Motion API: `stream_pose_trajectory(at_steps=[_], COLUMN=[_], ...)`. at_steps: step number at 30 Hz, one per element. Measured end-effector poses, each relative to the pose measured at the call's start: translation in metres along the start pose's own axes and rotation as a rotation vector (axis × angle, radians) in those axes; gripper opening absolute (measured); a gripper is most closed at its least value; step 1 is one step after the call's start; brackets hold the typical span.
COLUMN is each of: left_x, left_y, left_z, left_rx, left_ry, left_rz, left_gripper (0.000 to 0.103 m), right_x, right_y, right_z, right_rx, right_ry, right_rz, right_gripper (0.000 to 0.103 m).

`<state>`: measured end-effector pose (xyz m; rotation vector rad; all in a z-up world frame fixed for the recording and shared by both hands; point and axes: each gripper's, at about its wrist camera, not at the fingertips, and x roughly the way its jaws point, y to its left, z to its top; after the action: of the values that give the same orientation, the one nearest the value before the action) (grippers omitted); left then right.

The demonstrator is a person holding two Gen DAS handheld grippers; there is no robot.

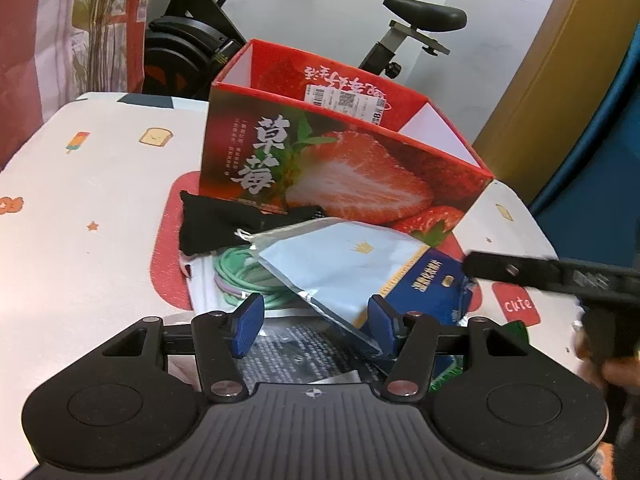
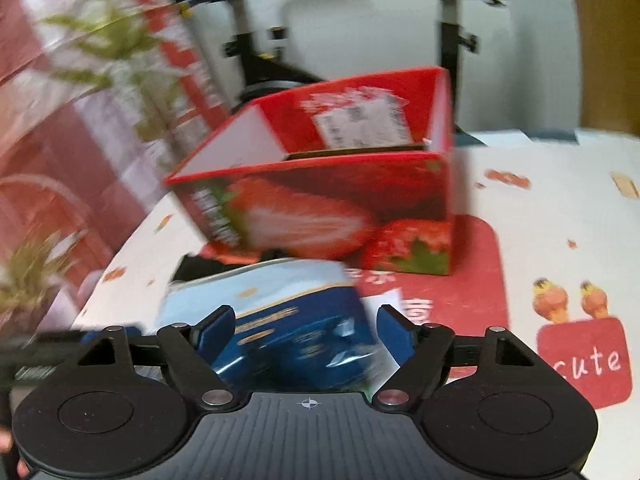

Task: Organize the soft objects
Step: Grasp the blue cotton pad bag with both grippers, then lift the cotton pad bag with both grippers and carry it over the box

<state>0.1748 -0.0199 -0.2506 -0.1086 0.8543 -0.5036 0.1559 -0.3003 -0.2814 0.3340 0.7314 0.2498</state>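
A: What's nearest the left gripper (image 1: 316, 326)?
B: Its blue fingers (image 1: 249, 320) stand apart, released, over a pale-blue and navy plastic pouch (image 1: 352, 264) lying on a heap with green coiled cord (image 1: 240, 276) and black cloth (image 1: 216, 220).
A: And the right gripper (image 2: 306, 330)?
B: Released too, fingers either side of that pouch; blur hides any contact.
A: Beyond?
B: An open red strawberry-printed cardboard box (image 1: 340, 160) on the desk (image 1: 100, 208).

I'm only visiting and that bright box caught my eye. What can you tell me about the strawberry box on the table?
The strawberry box is an open-topped red carton, apparently glossy cardboard, printed with a halved strawberry, whole berries and white Chinese characters. Its inner side walls are white, and a barcode label sits on the inside of the far wall. It stands upright on a red mat on the patterned tablecloth. A black cloth and a pale blue packet lie against its front base.
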Motion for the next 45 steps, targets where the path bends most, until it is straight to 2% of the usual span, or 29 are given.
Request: stream_pose_trajectory(at_steps=[3, 4, 5, 7, 13, 18, 23, 28, 34, 40, 41, 43, 45], left_x=[-0.001, 0.000, 0.001, 0.003, 0.009, 0.009, 0.006, 0.004, 0.004, 0.003, 0.004, 0.004, 0.005], left_y=[-0.002, -0.003, -0.004, -0.007, -0.007, -0.004, 0.002, 0.002, 0.004, 0.012, 0.011, 0.011, 0.009], left_z=[-0.001, -0.001, -0.001, -0.002, -0.003, -0.004, -0.003, -0.003, -0.005, -0.009, -0.009, -0.009, -0.009], left_rx=[-0.021, -0.028, -0.031, -0.033, -0.063, -0.059, -0.057, -0.053, -0.068, -0.113, -0.113, -0.113, -0.109], left_ry=[0.002, 0.006, 0.011, 0.020, 0.042, 0.039, 0.032, 0.031, 0.039, 0.056, 0.058, 0.062, 0.060], left_rz=[-0.039, -0.055, -0.067, -0.080, -0.103, -0.054, 0.003, 0.020, 0.018, -0.003, -0.004, -0.028, -0.037], left_gripper=[0.060, 0.060, 0.060, 0.060, 0.059, 0.059, 0.059, 0.059, 0.059, 0.059, 0.056, 0.045, 0.043], right_x=[0.013, 0.018, 0.023, 0.032, 0.035, 0.031, 0.031, 0.032, 0.035, 0.042, 0.043, 0.044, 0.044], right_y=[-0.024, -0.030, -0.036, -0.042, -0.032, -0.022, -0.004, 0.010, 0.002, -0.004, -0.003, 0.002, 0.006], right_z=[0.003, 0.003, 0.003, 0.002, -0.005, -0.011, -0.017, -0.015, -0.010, -0.009, -0.009, -0.009, -0.010], right_rx=[0.085, 0.111, 0.131, 0.150, 0.142, 0.180, 0.138, 0.062, 0.092, 0.092, 0.083, 0.056, 0.036], right_ry=[-0.001, 0.001, 0.007, 0.022, 0.058, 0.086, 0.123, 0.138, 0.134, 0.143, 0.148, 0.154, 0.153], right_rz=[0.001, 0.017, 0.029, 0.034, 0.068, 0.114, 0.150, 0.143, 0.137, 0.144, 0.147, 0.147, 0.139], right_gripper=[0.075, 0.070, 0.058, 0.052, 0.052, 0.053, 0.053, 0.055, 0.058, 0.044, 0.043, 0.043, 0.042])
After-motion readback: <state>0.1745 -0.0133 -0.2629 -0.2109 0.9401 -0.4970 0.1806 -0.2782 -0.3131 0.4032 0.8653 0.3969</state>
